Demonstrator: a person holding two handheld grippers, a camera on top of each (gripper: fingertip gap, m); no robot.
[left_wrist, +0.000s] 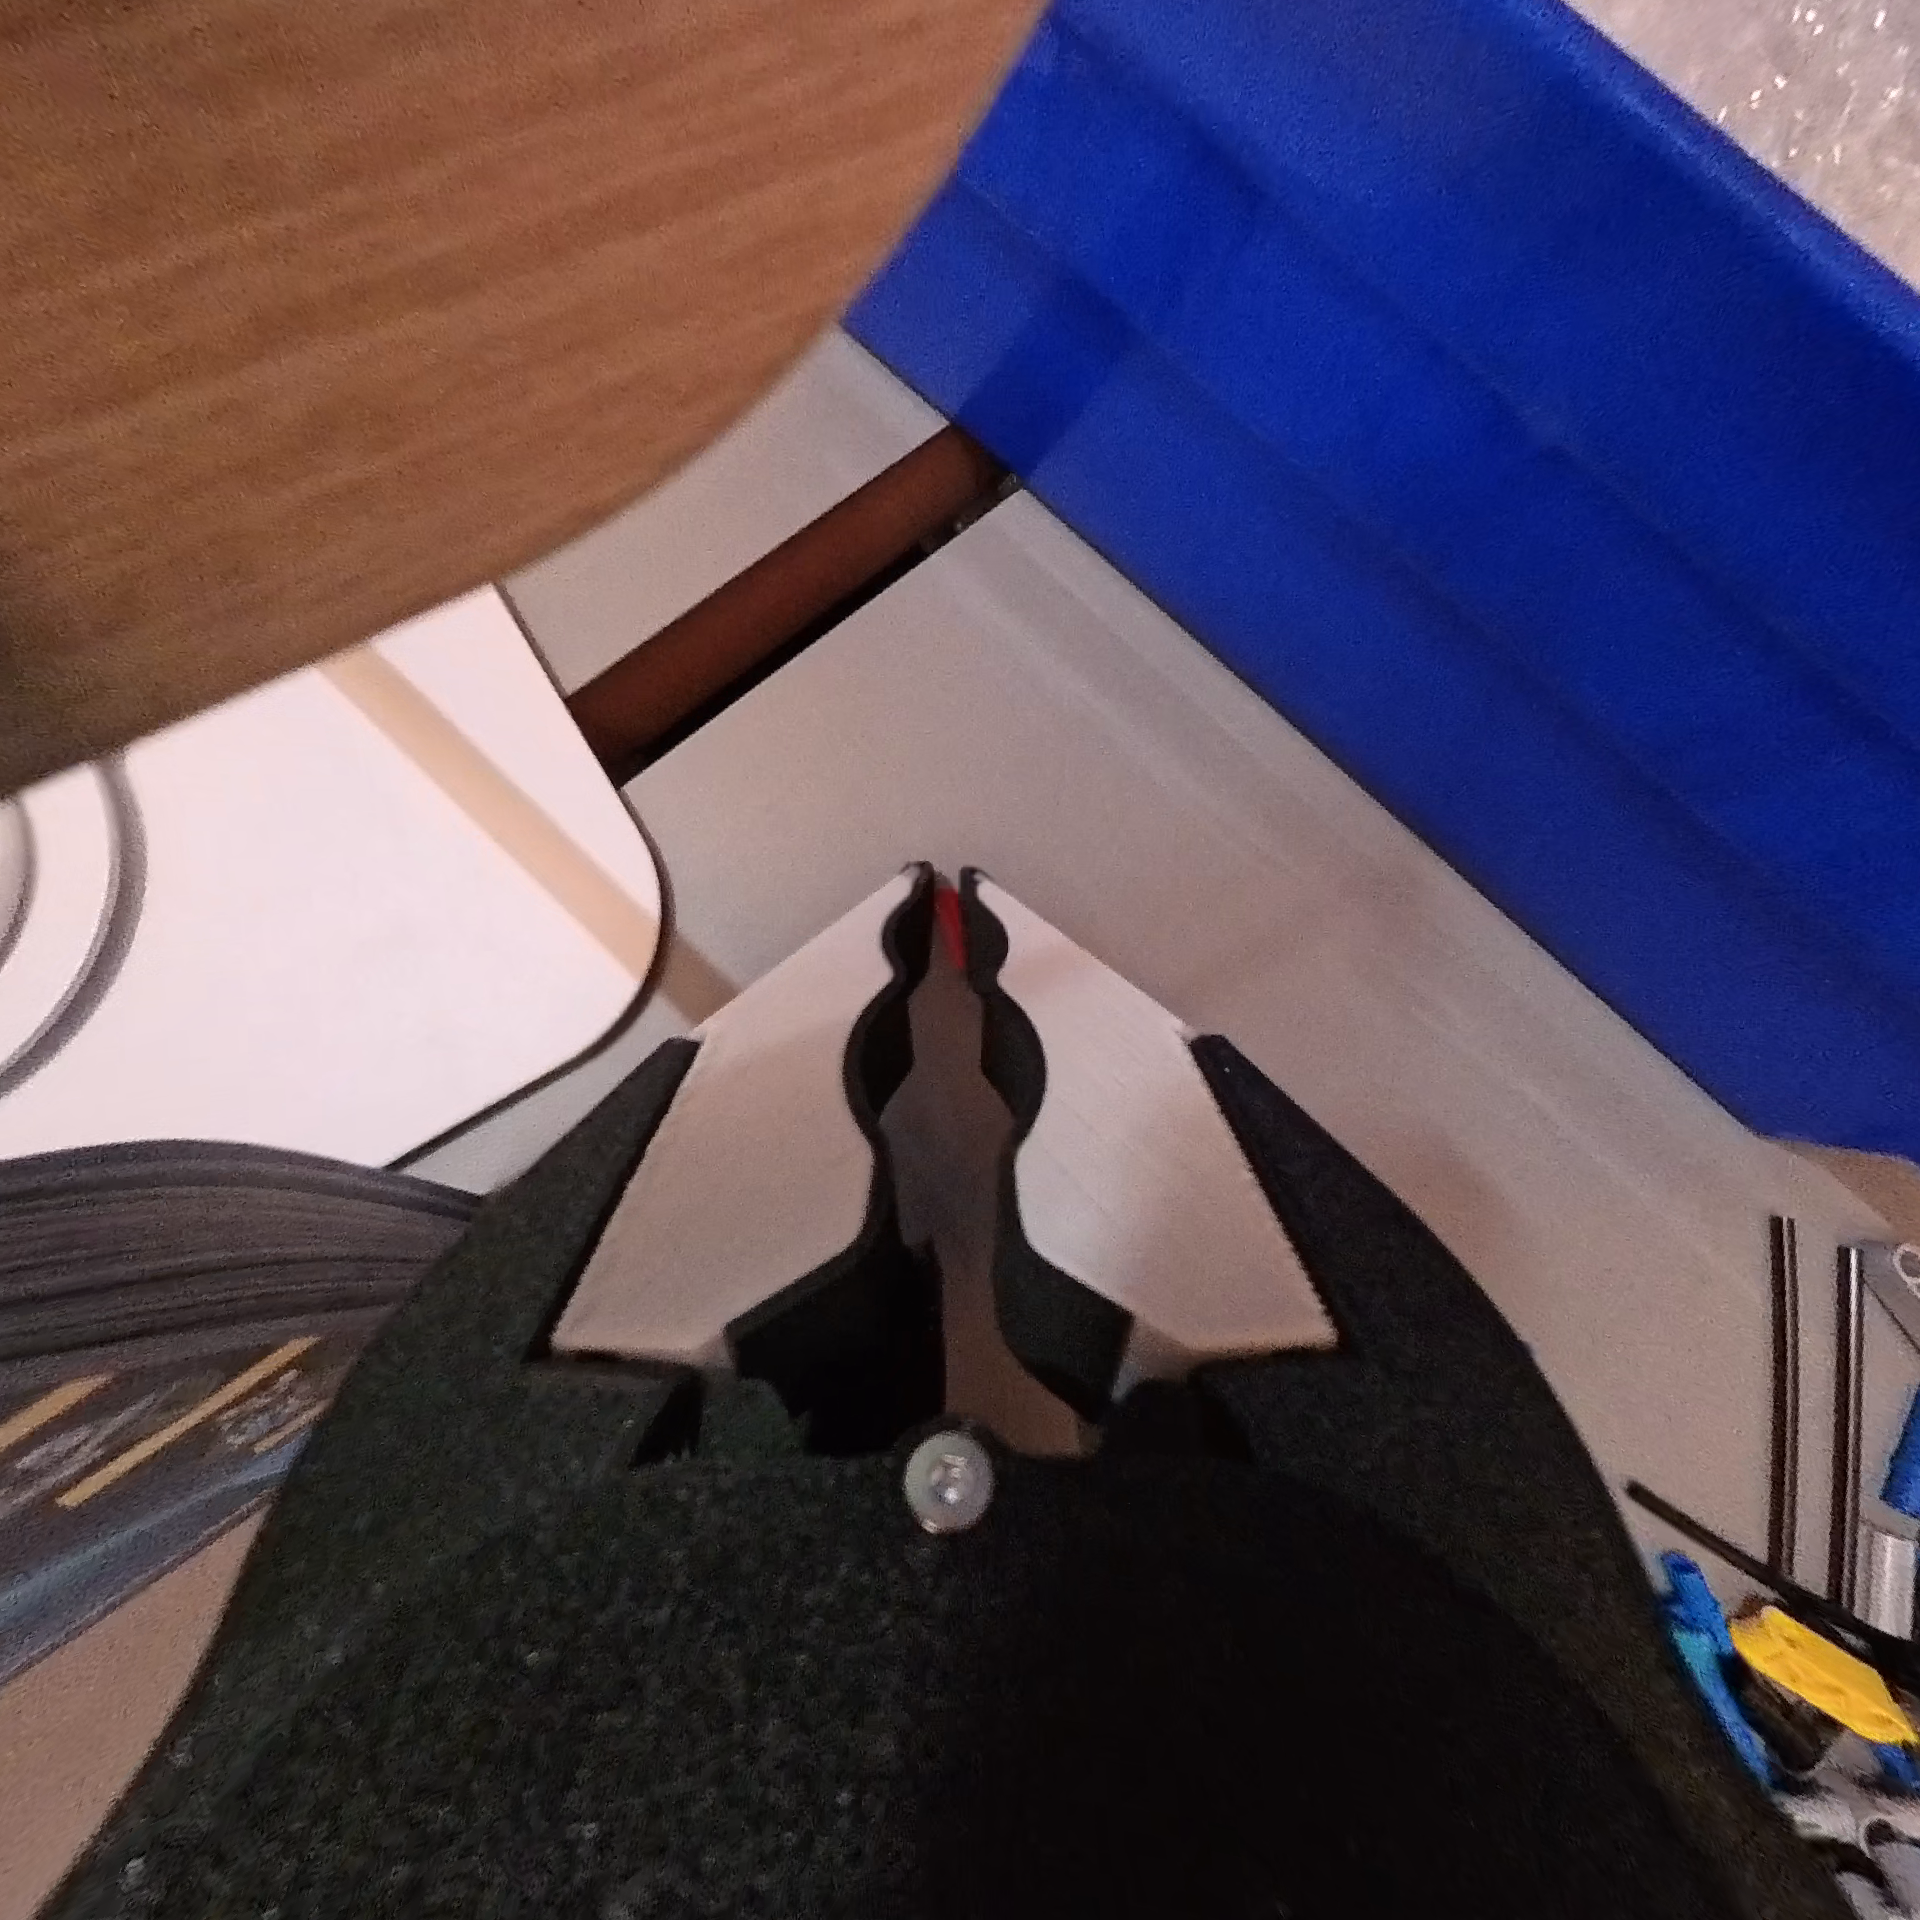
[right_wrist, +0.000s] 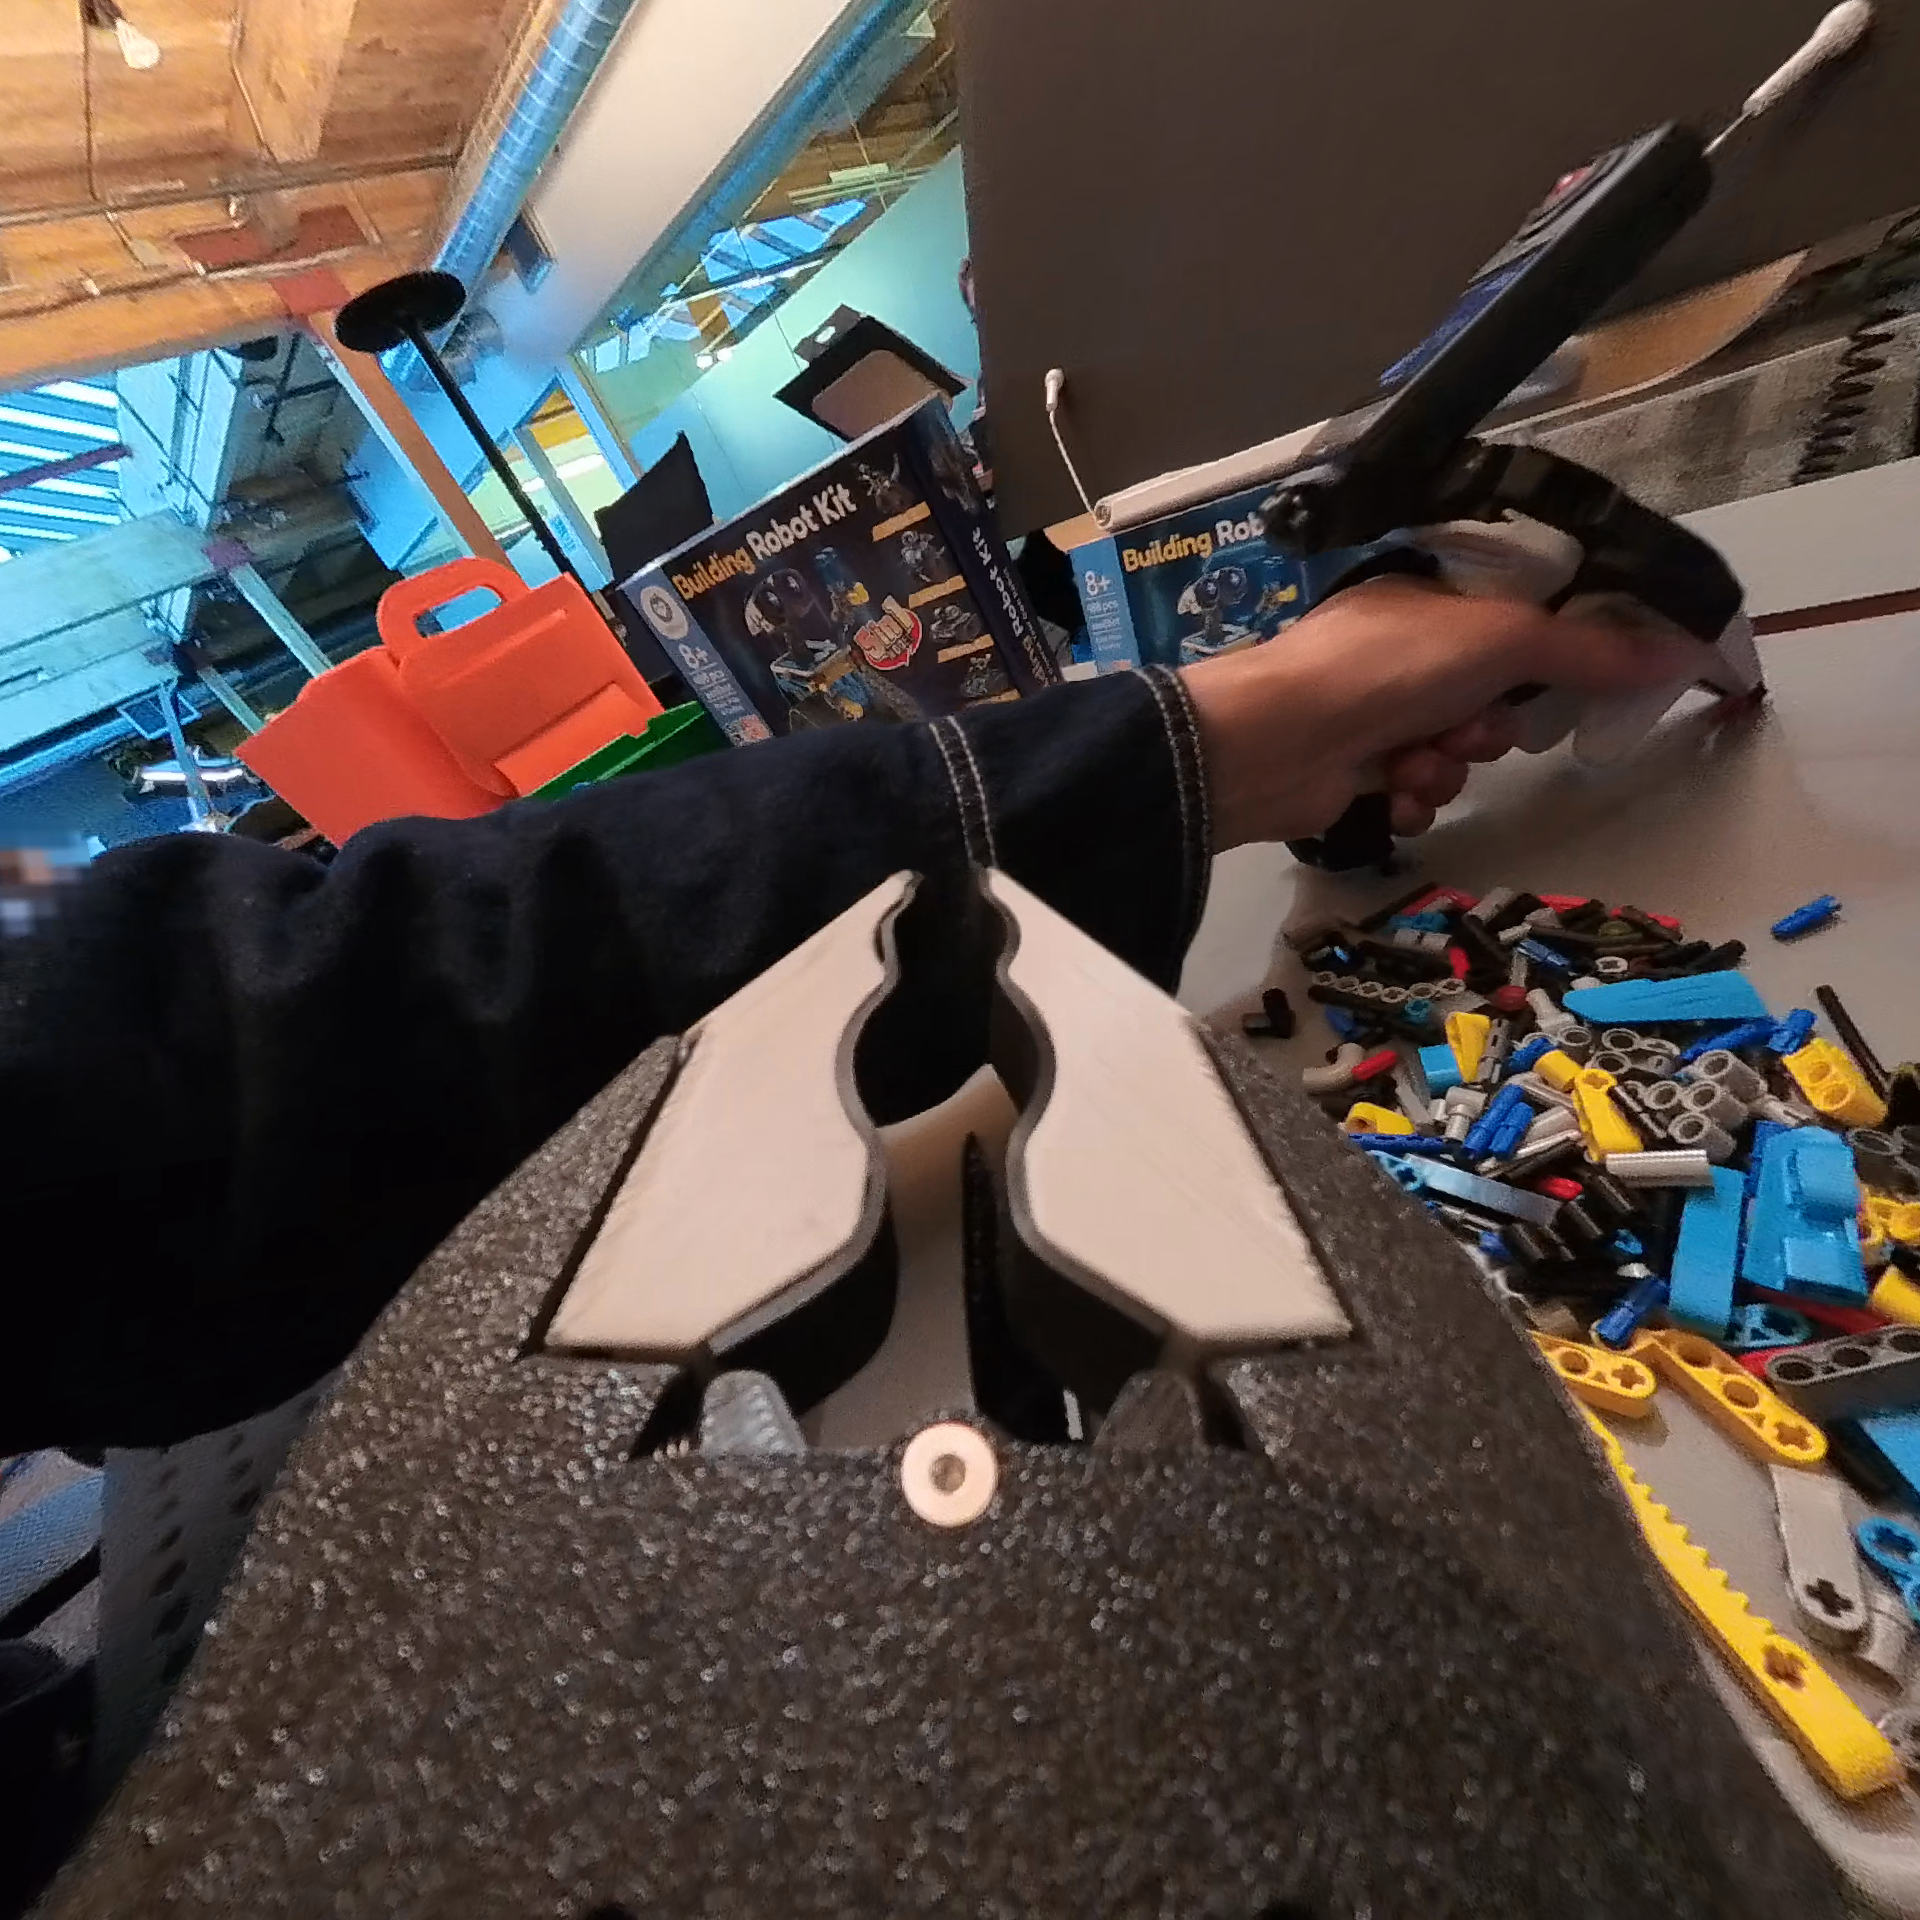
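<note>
Left hand-held gripper (left_wrist: 943, 875) pinches a small red piece (left_wrist: 950, 923); right hand-held gripper (right_wrist: 951, 875) is apart, empty.

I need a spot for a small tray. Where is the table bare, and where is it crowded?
Bare tabletop runs between the brick pile and the left gripper, on toward the blue container. The pile itself is crowded.

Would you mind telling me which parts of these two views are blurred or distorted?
Left wrist view: the blue bin and wooden surface smear with motion blur, while the left gripper stays fairly sharp. Right wrist view: wide-angle bending at the edges; the hand is soft, the brick pile crisp.
</note>
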